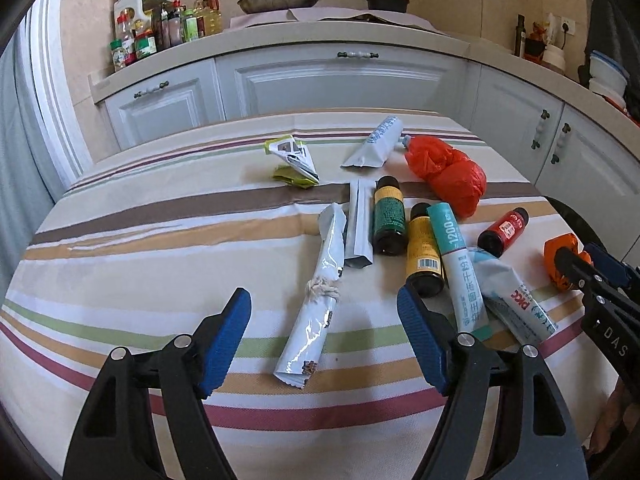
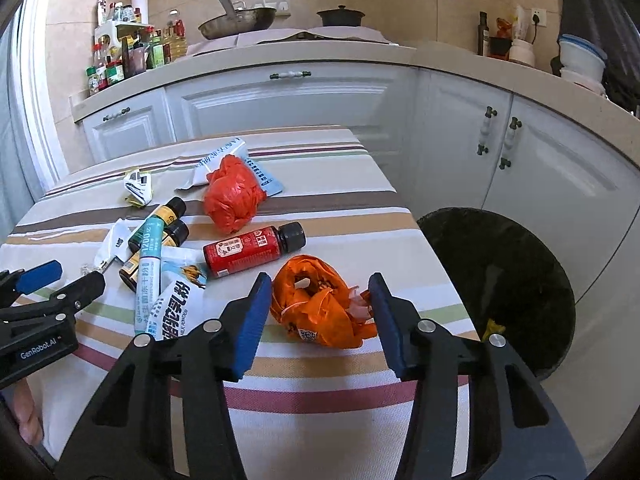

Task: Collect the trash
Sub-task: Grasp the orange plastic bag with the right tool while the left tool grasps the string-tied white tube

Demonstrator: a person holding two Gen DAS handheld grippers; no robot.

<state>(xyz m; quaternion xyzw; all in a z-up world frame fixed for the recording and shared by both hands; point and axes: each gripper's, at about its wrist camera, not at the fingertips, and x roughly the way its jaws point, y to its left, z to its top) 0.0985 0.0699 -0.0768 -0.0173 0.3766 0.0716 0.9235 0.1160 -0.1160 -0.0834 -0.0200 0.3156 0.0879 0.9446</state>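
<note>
Across the middle of both views your striped table (image 1: pixel 132 216) carries the trash. At the right edge of the right wrist view stands a black bin (image 2: pixel 500 280), which the left view lacks. You can count three small bottles: two yellow-labelled (image 1: pixel 388 216) and one red (image 2: pixel 248 250). Your left gripper (image 1: pixel 324 332) stands open astride a rolled silver pouch (image 1: pixel 316 312), pads clear of it. Your right gripper (image 2: pixel 320 308) flanks the crumpled orange wrapper (image 2: pixel 316 308); whether its pads press it, you cannot tell.
</note>
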